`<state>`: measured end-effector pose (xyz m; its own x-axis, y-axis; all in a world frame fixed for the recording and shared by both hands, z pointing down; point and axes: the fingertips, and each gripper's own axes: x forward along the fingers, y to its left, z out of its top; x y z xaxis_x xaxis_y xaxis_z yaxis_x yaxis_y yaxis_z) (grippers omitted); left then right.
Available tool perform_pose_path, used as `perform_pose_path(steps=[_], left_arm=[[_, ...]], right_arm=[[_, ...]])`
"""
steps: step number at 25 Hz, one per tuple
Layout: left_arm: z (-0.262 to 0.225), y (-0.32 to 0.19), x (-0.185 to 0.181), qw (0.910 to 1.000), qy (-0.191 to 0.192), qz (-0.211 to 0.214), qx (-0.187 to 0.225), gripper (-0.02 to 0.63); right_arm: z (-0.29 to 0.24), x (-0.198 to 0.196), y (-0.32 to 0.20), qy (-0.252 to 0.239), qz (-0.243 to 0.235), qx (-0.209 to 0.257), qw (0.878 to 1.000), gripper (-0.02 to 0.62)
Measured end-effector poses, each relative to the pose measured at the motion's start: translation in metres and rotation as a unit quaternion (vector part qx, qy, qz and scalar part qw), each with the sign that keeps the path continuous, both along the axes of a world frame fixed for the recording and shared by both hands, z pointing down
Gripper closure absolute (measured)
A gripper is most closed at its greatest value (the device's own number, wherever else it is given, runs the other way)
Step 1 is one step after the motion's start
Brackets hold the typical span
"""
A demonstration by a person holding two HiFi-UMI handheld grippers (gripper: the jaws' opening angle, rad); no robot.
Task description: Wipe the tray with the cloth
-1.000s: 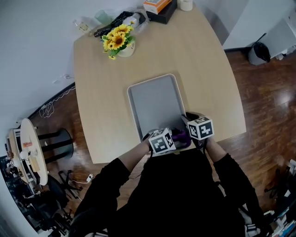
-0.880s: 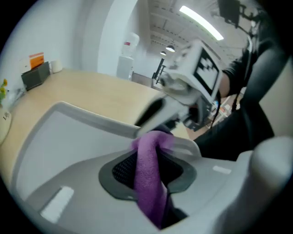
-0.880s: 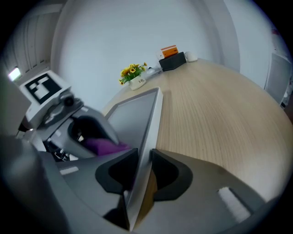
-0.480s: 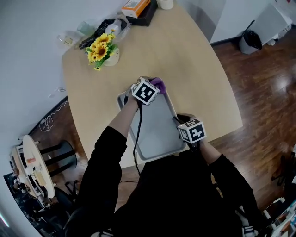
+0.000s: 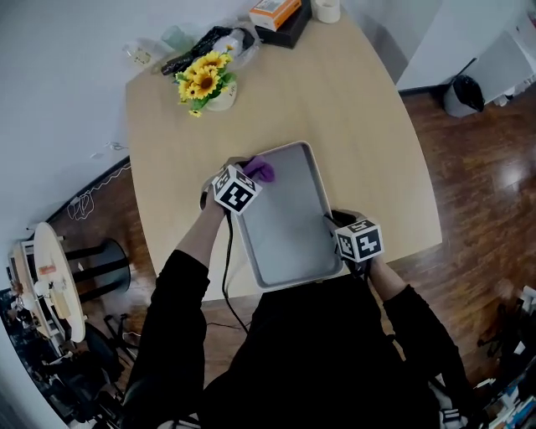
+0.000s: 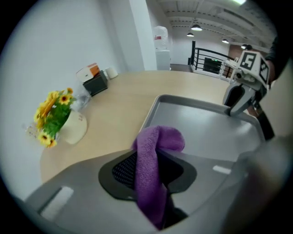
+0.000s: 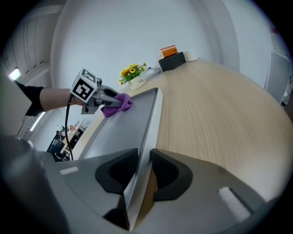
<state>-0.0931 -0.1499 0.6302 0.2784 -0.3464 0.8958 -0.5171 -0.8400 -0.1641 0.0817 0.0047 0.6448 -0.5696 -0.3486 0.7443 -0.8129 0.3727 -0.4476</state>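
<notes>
Grey metal tray (image 5: 289, 219) lies flat on the pale wooden table (image 5: 368, 117), at the edge nearest the person. On it is the purple cloth (image 5: 260, 168), bunched at the far left corner just inside the rim. At the table's far side a small white vase (image 5: 224, 92) holds sunflowers (image 5: 203, 77). Beyond it stands a black box (image 5: 289, 27) with an orange carton (image 5: 274, 10) on top.

The left gripper (image 5: 249, 176) is clamped on the cloth: in the left gripper view the fabric runs up between the two dark pads and folds over in front of them, above the tray's corner. The left arm reaches forward along the tray's left side, its forearm (image 5: 201, 235) bare below a black sleeve.

The right gripper (image 7: 141, 171) is kept close to the body and grips the tray's right rim near its near corner. In the right gripper view the thin metal edge passes straight between its pads, one pad inside the tray and one outside over the table.
</notes>
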Motion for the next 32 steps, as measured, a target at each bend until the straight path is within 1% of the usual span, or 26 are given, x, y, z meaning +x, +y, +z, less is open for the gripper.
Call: perform_pose_path(steps=[2, 4, 5, 7, 9, 11, 12, 14, 17, 19, 21, 23, 25, 30, 32], left_arm=[[0.000, 0.006, -0.033, 0.9993, 0.004, -0.035, 0.011, 0.520], [-0.003, 0.011, -0.053, 0.9970, 0.026, -0.068, 0.027, 0.518], [-0.005, 0.014, -0.056, 0.9954, 0.036, -0.081, 0.035, 0.518], [-0.005, 0.020, -0.050, 0.9931, 0.042, -0.099, 0.046, 0.518], [-0.003, 0.026, -0.024, 0.9915, 0.054, -0.108, 0.049, 0.518], [-0.001, 0.029, 0.015, 0.9905, 0.068, -0.108, 0.051, 0.518], [0.000, 0.028, 0.034, 0.9909, 0.068, -0.104, 0.053, 0.520], [0.003, 0.028, 0.070, 0.9929, 0.058, -0.088, 0.055, 0.520], [0.006, 0.029, 0.116, 0.9962, 0.045, -0.060, 0.044, 0.520], [0.006, 0.028, 0.134, 0.9977, 0.028, -0.044, 0.042, 0.518], [0.005, 0.026, 0.140, 0.9982, 0.022, -0.035, 0.045, 0.518], [0.003, 0.029, 0.137, 0.9979, 0.039, -0.029, 0.043, 0.518], [0.003, 0.036, 0.118, 0.9975, 0.046, -0.027, 0.046, 0.518], [0.006, 0.059, 0.035, 0.9967, 0.001, -0.051, 0.063, 0.518], [0.006, 0.069, 0.008, 0.9957, -0.006, -0.065, 0.066, 0.518]], right_arm=[[0.000, 0.000, 0.000, 0.001, 0.001, 0.000, 1.000, 0.494], [0.001, -0.001, 0.000, 0.001, 0.003, 0.000, 1.000, 0.494], [0.001, -0.002, 0.000, 0.001, 0.003, 0.000, 1.000, 0.494], [0.001, -0.004, 0.000, 0.003, 0.001, -0.001, 1.000, 0.494], [0.001, -0.005, 0.000, 0.005, 0.002, -0.002, 1.000, 0.494], [0.001, -0.005, -0.001, 0.006, 0.006, -0.002, 1.000, 0.494], [0.001, -0.006, -0.001, 0.006, 0.007, -0.001, 1.000, 0.495], [0.002, -0.007, -0.001, 0.004, 0.008, 0.000, 1.000, 0.494], [0.003, -0.007, -0.001, 0.001, 0.006, 0.000, 1.000, 0.494], [0.001, -0.004, -0.001, -0.001, 0.007, 0.001, 1.000, 0.494], [0.000, 0.000, -0.001, -0.005, 0.011, 0.004, 1.000, 0.495], [0.001, 0.002, 0.000, -0.008, 0.015, 0.006, 1.000, 0.494], [0.002, 0.001, 0.000, -0.008, 0.013, 0.007, 1.000, 0.494], [0.002, 0.002, -0.004, -0.006, 0.004, 0.005, 1.000, 0.492], [0.002, 0.004, -0.005, -0.004, 0.007, 0.005, 1.000, 0.494]])
